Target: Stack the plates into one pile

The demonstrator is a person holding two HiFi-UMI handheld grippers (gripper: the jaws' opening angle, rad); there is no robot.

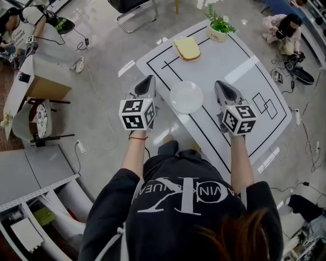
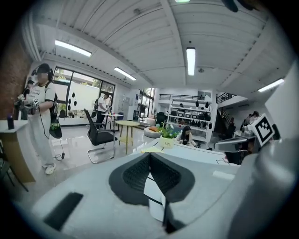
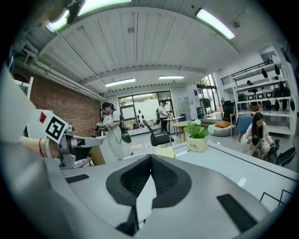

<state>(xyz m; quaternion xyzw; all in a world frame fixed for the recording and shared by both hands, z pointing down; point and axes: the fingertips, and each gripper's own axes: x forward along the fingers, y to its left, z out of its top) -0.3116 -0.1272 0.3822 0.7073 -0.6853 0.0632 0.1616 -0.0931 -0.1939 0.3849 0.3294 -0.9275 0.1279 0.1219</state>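
White plate (image 1: 186, 97): round, lying flat on the white table (image 1: 239, 71), near the table's front edge and untouched. Yellow plate (image 1: 186, 48): square, well apart from the white one at the far side of the table, just beside the potted plant (image 1: 219, 28). We see a paler edge under it but cannot tell what that is. We note the left gripper (image 1: 151, 77) to the left of the white plate and the right gripper (image 1: 218, 83) to its right, both raised clear of it. Neither touches it. Each gripper's own view shows its jaws pressed together with nothing between them. An office chair (image 1: 133, 10) stands on the floor beyond the table.
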